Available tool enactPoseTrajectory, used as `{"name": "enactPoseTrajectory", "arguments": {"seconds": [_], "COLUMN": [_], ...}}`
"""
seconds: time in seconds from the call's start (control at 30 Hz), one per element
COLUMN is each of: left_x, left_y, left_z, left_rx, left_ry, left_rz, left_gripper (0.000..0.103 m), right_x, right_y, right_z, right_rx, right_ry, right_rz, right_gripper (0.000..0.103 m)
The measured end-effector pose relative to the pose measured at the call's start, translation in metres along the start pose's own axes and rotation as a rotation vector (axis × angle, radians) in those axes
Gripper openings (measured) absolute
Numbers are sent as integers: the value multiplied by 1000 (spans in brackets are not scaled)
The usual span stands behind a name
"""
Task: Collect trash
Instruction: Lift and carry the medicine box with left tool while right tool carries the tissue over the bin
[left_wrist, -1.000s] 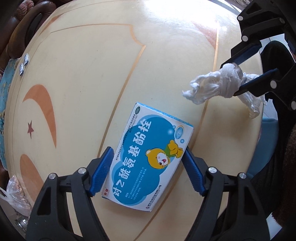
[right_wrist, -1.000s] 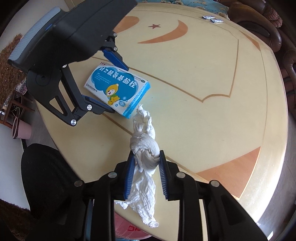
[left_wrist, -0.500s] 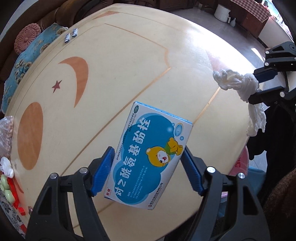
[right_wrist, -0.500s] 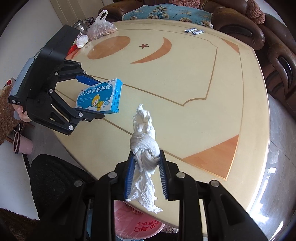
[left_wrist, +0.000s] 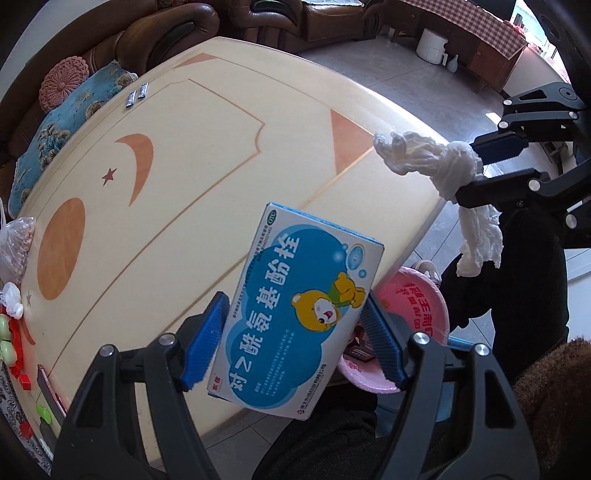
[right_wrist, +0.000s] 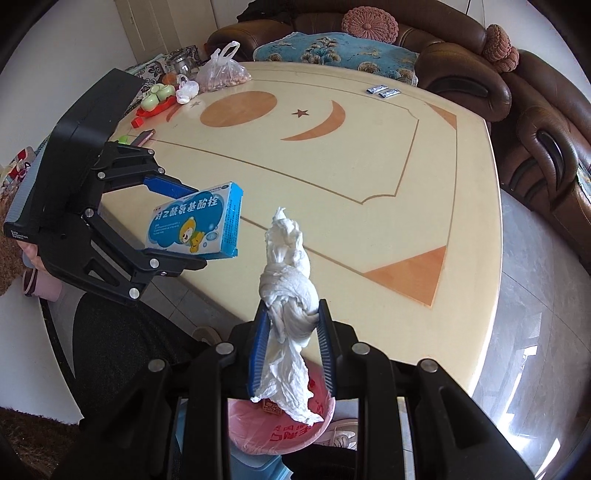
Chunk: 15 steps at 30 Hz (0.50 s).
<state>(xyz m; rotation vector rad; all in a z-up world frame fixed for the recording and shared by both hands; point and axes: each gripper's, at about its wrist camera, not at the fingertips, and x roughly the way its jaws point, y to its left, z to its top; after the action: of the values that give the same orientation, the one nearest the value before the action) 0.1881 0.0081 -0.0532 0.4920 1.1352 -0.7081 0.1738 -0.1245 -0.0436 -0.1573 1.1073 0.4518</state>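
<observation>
My left gripper (left_wrist: 293, 341) is shut on a blue and white medicine box (left_wrist: 295, 306) printed with a cartoon bear, held in the air above the table's near edge. The same box (right_wrist: 195, 227) shows at the left of the right wrist view, clamped between the left gripper's (right_wrist: 177, 225) blue pads. My right gripper (right_wrist: 291, 347) is shut on a twisted wad of white tissue (right_wrist: 290, 291), whose tail hangs down over a bin lined with a pink bag (right_wrist: 280, 424). In the left wrist view the tissue (left_wrist: 436, 164) and right gripper (left_wrist: 480, 166) sit upper right, the pink bin (left_wrist: 410, 314) below.
The cream table (right_wrist: 351, 177) with orange moon and star inlays carries two small sachets (right_wrist: 384, 91) at its far edge, a plastic bag of nuts (right_wrist: 221, 72), a jar and toys at far left. Brown sofas (right_wrist: 535, 110) ring the far side. A person's dark clothing (right_wrist: 122, 358) is lower left.
Both grippers have risen and drawn back from the table top toward its near edge, carrying the box and the tissue. The pink bin has come into view beneath them.
</observation>
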Motion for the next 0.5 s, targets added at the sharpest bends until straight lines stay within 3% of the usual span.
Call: {"name": "enactPoseTrajectory", "arguments": {"seconds": [0.2,0.5], "left_x": [-8,14], "left_y": [-43,-83], "left_z": [-23,-61], "left_rx": [7,10], "left_ry": [-20,1], "left_rz": [-12,-27], "left_gripper": [71,71], "right_x": [-4,6], "right_y": [14,28], "right_z": [-42,-95], "right_rx": [2,47], "right_ry": [21,51], "right_rz": [10,34], "right_gripper": [26,26]}}
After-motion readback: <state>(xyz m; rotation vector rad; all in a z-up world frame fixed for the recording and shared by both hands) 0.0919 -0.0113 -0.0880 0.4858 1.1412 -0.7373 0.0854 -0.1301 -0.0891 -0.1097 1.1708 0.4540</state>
